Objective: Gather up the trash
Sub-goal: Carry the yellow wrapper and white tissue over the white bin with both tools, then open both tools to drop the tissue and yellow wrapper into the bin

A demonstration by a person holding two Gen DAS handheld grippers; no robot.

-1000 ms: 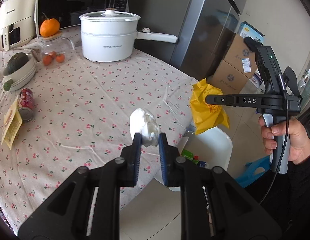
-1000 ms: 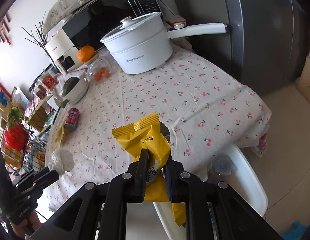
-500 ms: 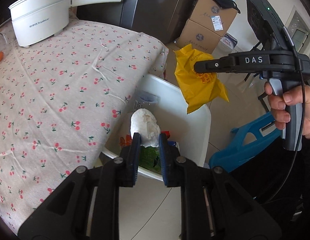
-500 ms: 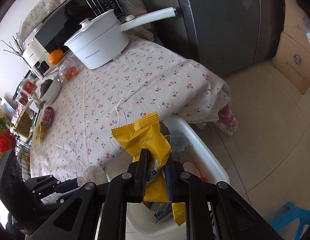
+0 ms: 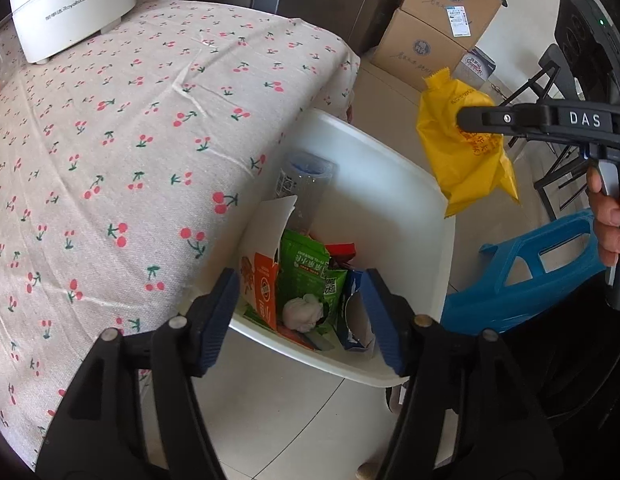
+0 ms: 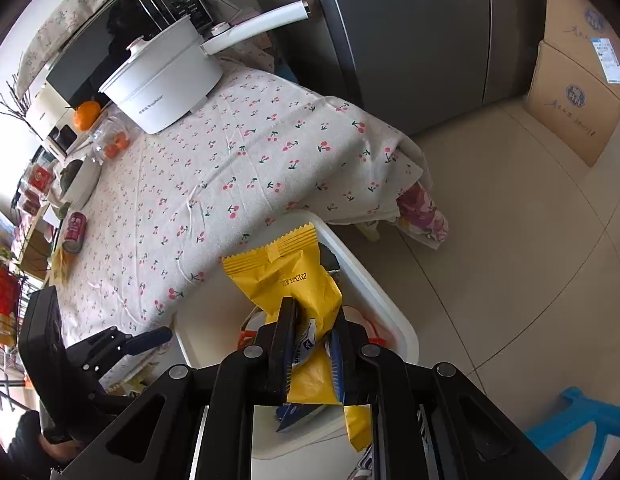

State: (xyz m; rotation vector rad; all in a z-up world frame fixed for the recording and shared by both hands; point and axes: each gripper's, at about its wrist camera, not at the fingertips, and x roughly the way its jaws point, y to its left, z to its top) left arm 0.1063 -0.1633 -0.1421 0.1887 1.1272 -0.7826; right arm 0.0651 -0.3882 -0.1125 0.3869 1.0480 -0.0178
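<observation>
Over the white bin [image 5: 393, 184] that stands on the floor against the table [image 5: 122, 128] edge, both tongs are at the drop-off step of collecting trash. The left tongs [image 5: 301, 312] have just been opening; their blue pads now stand wide apart with nothing between them, and the crumpled white tissue ball [image 5: 302, 313] lies below in the bin, resting on a green packet [image 5: 308, 268] among cartons and wrappers. That piece looks delivered.

The right tongs [image 6: 311, 344] are clamped shut on the yellow snack bag [image 6: 286, 276], which stands up out of the pads. In the left wrist view the yellow bag hangs above the far rim of the bin, partly beyond it, so it seems not quite centred over the opening.

The next move, as I judge it, calls for bringing the right tongs a little further over the bin's middle and then parting the pads so the bag falls inside, not onto the floor or the blue stool [image 5: 525, 280] beside the bin. A light bag may cling to a pad or drift sideways, so a low release would be safer. A red can [image 6: 74, 227] and a yellow wrapper [image 6: 62, 266] lie on the table's far side, likely the next pieces to fetch.
</observation>
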